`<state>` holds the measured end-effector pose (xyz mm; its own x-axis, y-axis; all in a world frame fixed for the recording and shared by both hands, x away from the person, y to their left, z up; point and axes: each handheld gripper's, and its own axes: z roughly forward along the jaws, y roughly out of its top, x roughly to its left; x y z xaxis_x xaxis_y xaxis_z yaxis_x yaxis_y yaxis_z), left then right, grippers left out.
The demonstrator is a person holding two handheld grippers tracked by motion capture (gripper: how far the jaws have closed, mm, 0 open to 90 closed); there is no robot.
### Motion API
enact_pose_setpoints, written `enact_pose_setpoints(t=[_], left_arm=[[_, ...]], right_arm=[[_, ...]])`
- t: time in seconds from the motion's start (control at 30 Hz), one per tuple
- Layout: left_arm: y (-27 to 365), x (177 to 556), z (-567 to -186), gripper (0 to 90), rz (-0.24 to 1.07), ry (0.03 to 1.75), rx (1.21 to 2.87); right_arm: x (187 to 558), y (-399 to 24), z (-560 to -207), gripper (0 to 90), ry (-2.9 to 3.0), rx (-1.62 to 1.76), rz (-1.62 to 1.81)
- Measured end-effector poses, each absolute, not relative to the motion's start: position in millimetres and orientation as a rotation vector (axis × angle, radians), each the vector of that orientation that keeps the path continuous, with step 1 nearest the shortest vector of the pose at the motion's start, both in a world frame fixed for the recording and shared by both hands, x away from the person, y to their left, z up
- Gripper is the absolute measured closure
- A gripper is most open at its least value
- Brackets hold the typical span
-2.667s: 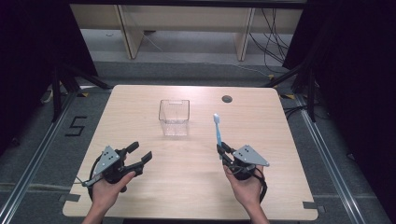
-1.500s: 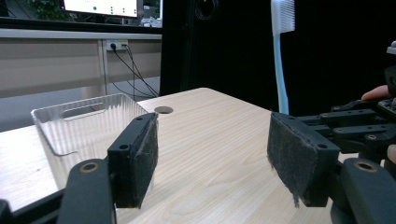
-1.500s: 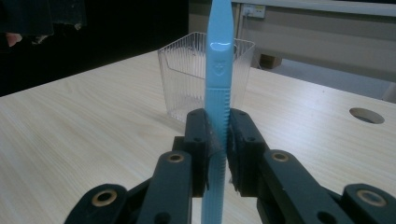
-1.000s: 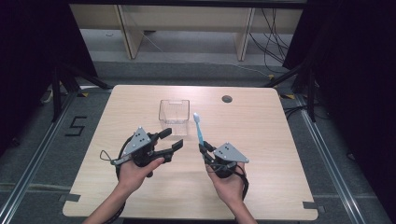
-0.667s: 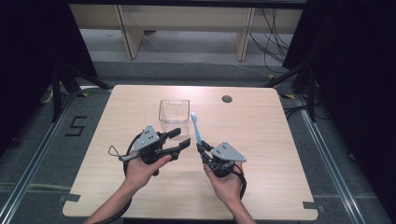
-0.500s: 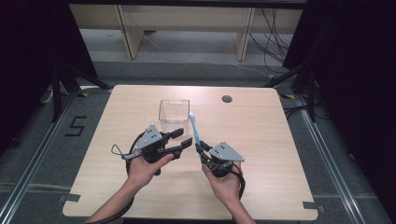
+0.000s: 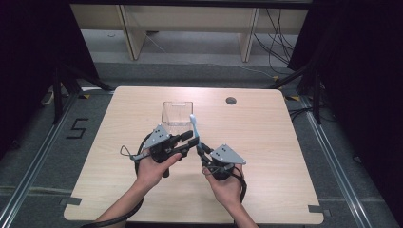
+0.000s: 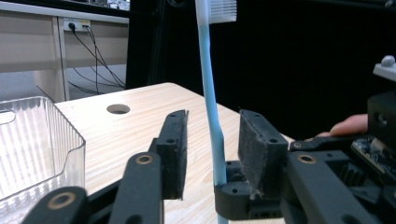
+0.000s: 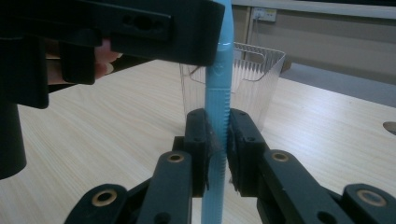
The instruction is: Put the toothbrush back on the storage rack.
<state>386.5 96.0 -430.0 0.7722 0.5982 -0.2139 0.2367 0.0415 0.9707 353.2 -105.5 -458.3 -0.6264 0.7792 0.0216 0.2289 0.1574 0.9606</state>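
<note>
light blue toothbrush (image 8: 211, 107), clear ribbed box (image 7: 177, 114)

Glossy plastic toothbrush (image 8: 209, 100), clear ribbed plastic box (image 7: 177, 114), matt pale wood-grain table (image 7: 266, 128).

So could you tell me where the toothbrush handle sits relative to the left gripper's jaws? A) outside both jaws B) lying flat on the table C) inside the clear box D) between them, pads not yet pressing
D: in the left gripper view the toothbrush stands upright in the gap between the left gripper pads, which have just been closing; the right gripper clamps it lower down.
</note>
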Motion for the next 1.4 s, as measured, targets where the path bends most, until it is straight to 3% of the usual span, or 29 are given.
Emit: enact_pose_setpoints(t=[0.67, 1.17, 1.4], left_arm=[[89.4, 388.9, -427.8, 82.8, 0.310, 0.668, 1.535], [89.7, 389.6, -426.2, 84.6, 0.332, 0.626, 1.562], [93.6, 391.7, -423.2, 84.8, 0.349, 0.617, 1.555]], right_arm=[[354.0, -102.4, -459.3, 79.3, 1.937, 0.971, 1.481], [356.4, -99.5, -459.9, 78.0, 1.946, 0.957, 1.490], [356.4, -98.5, -457.1, 69.4, 1.967, 0.949, 1.486]])
